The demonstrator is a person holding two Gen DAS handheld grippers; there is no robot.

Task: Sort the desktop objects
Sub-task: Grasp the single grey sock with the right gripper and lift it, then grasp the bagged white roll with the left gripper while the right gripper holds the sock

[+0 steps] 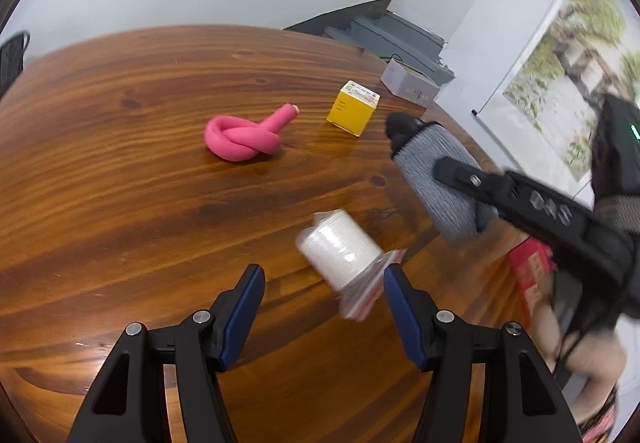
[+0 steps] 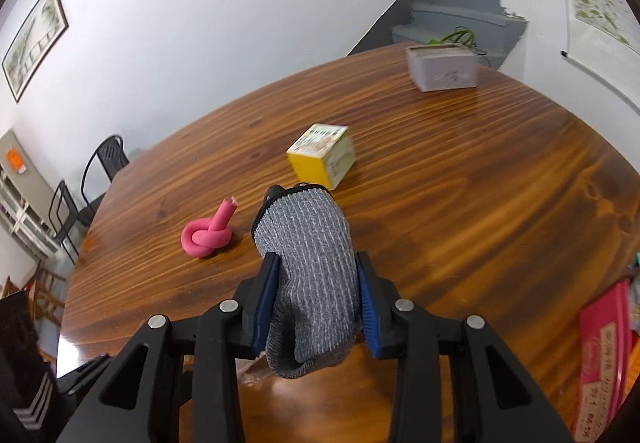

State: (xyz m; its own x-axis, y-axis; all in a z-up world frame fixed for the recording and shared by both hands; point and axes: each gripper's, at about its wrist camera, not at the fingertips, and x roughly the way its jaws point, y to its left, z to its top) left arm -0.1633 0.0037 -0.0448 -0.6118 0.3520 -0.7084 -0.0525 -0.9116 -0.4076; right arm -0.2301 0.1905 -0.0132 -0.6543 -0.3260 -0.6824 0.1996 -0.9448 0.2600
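White walls, framed picture, grey stairs, black chairs.

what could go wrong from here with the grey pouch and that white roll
1. The right gripper pinches the soft grey pouch near its lower end; it may sag or slip out.
2. The white roll in clear wrapping lies loose between the open left gripper fingers; closing could nudge it toward the table edge.

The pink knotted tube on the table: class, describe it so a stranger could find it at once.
Start at the wooden table. Near its middle, left of the yellow box, lies the pink foam tube, away from both grippers. It alone is tied in a loose knot, one stubby end poking up.
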